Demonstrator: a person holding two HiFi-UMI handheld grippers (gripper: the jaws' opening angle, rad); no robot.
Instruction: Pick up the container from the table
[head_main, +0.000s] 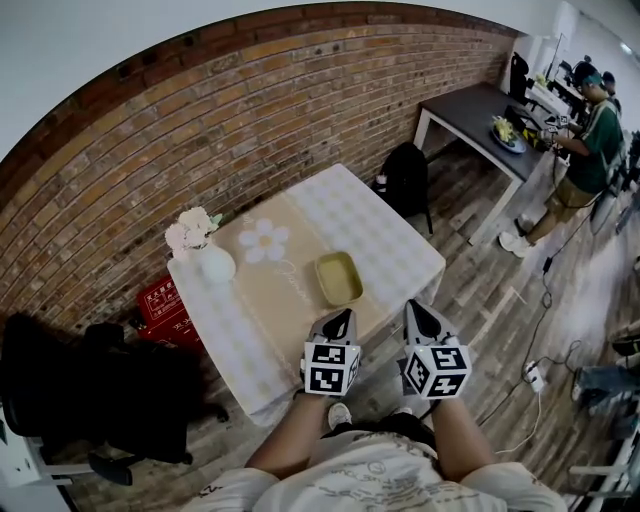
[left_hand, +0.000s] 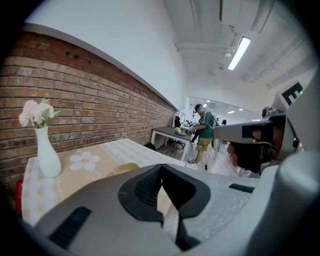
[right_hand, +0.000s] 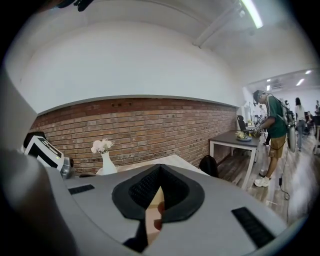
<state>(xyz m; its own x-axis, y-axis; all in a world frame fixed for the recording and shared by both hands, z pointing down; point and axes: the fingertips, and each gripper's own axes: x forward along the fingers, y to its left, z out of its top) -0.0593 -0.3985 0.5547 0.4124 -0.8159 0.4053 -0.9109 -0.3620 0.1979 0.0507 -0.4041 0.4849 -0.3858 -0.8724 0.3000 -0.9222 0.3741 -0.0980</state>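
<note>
A shallow yellow-green container (head_main: 338, 277) lies on the beige runner of the small table (head_main: 390, 240), near its front edge. In the left gripper view the container (left_hand: 125, 168) peeks out just above the jaws. My left gripper (head_main: 338, 325) hovers at the table's front edge, just short of the container, shut with nothing in it; its tips (left_hand: 161, 167) meet. My right gripper (head_main: 425, 318) hangs beside it to the right, past the table's corner, and its jaws (right_hand: 159, 167) are also together and hold nothing. In the right gripper view the container is hidden.
A white vase with pink flowers (head_main: 213, 262) stands at the table's far left. A red box (head_main: 160, 303) and a black chair (head_main: 100, 390) are left of the table, a black backpack (head_main: 408, 175) behind it. A person (head_main: 590, 140) stands at a dark desk (head_main: 470, 110).
</note>
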